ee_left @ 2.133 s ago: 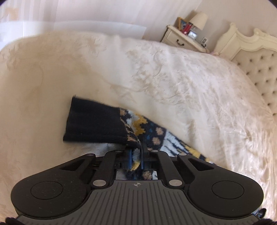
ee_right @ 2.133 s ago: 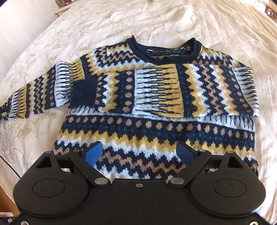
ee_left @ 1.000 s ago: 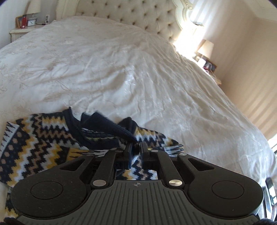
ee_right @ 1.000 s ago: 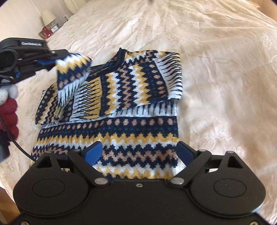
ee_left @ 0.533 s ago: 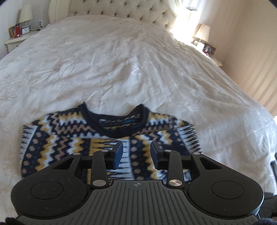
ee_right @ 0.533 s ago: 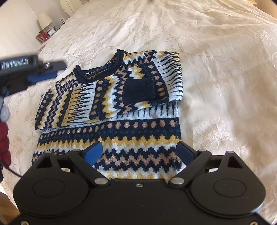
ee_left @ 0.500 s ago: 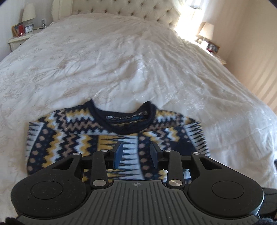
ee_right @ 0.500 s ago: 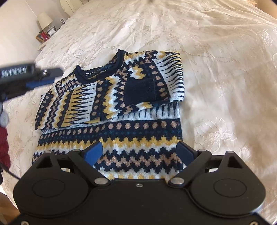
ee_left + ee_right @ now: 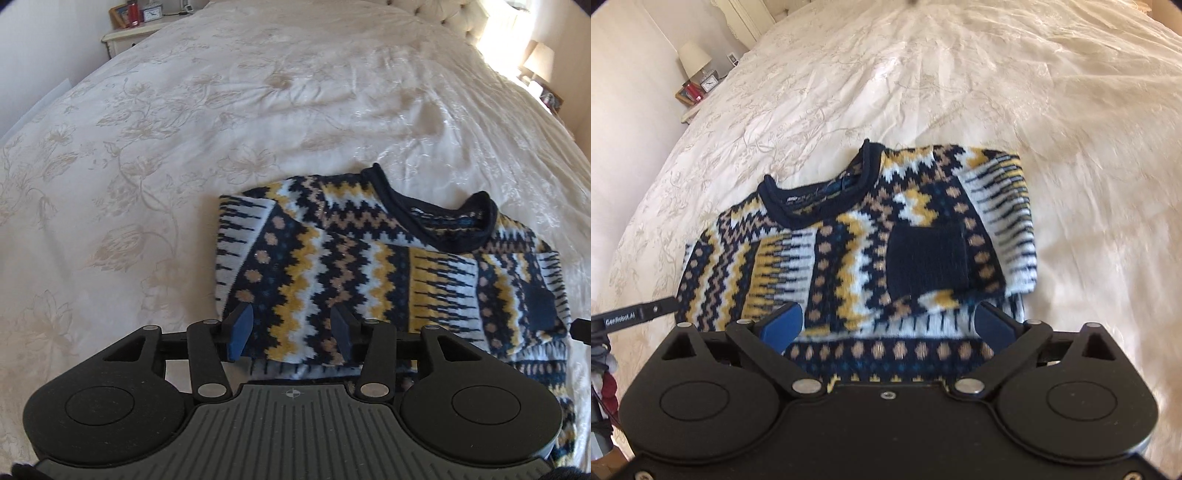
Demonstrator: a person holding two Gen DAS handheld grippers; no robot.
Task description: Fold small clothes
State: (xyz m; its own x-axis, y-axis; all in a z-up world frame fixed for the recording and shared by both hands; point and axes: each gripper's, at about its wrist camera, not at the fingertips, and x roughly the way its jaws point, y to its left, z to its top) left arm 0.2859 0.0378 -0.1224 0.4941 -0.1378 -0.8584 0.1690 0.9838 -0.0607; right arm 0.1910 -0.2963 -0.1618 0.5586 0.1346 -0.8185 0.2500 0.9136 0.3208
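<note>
Sleeve just released onto patterned sweater (image 9: 369, 258); left gripper (image 9: 291, 332) opening, empty; right gripper (image 9: 886, 325) spreading wide, empty. Next, likely hem fold.

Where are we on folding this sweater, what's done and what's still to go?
Done: both sleeves lie folded across the chest of the patterned sweater, one navy cuff on top. In hand: nothing; the left gripper is opening with no cloth pinched, and the right gripper is open over the lower body. Left: the hem half is not yet folded up toward the collar.
</note>
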